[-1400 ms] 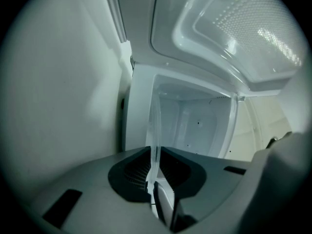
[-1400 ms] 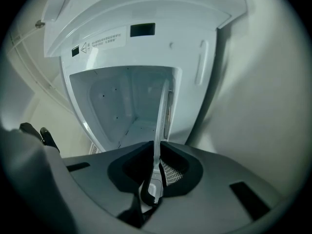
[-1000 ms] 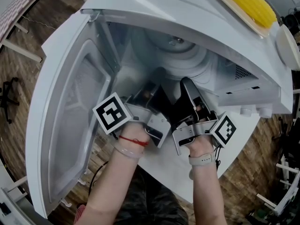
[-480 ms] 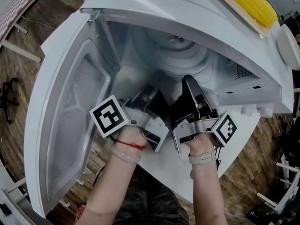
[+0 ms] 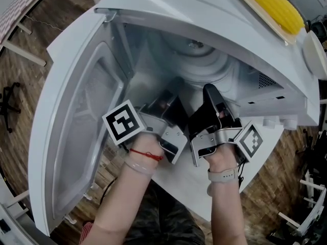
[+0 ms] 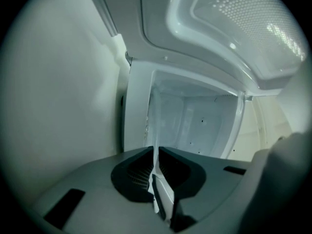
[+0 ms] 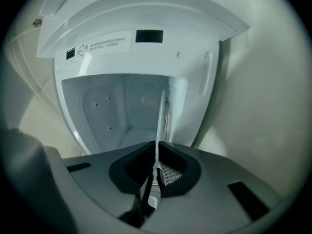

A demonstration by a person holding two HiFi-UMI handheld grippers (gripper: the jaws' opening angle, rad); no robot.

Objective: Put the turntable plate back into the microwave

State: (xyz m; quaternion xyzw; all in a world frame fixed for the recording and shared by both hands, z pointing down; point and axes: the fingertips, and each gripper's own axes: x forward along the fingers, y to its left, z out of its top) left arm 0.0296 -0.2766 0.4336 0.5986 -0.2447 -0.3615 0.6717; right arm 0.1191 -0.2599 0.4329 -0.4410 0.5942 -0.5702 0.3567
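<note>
The left gripper (image 5: 167, 106) and right gripper (image 5: 213, 98) each clench the near rim of the turntable plate (image 5: 196, 63) — it extends straight ahead into the microwave (image 5: 168, 9) cavity, neither hand nearer.

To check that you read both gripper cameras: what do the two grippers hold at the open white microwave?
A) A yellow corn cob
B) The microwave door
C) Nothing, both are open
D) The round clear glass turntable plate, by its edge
D: in each gripper view the thin edge of the round clear glass turntable plate runs between the shut jaws of the left gripper and the right gripper, which face into the white microwave.
</note>
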